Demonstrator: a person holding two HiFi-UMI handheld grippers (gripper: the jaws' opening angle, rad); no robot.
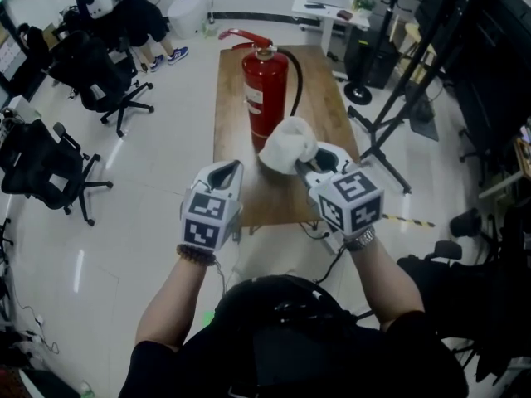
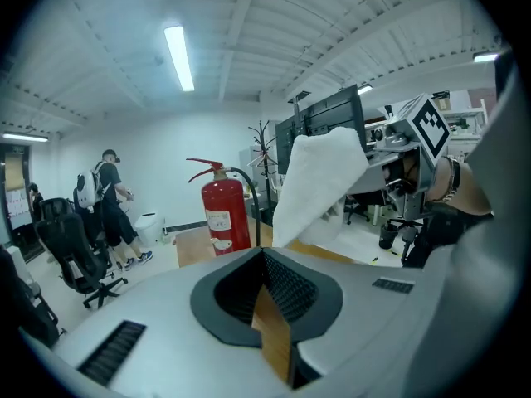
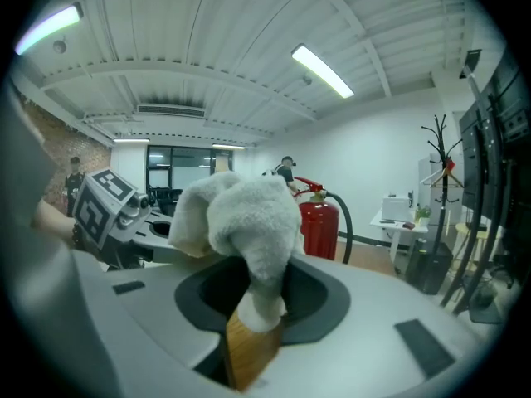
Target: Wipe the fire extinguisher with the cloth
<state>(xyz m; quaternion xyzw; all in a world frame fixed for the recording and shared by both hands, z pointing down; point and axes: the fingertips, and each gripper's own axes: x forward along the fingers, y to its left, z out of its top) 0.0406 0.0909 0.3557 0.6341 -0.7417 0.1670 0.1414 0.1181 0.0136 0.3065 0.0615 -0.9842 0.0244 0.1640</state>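
Currently your right gripper (image 1: 318, 162) is clamped on the white cloth (image 1: 288, 144), holding it just beside the lower body of the red fire extinguisher (image 1: 264, 89), which stands upright on the wooden table (image 1: 231, 106). Your left gripper (image 1: 227, 172) has its jaws together, empty, over the table's near end.

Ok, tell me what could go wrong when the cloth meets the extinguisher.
The fire extinguisher stands free and upright on the table, with the left claw off it; a hard sideways wipe might tip it. The right claw pinches only a small fold of the cloth, so it could pull loose. The hose might snag it.
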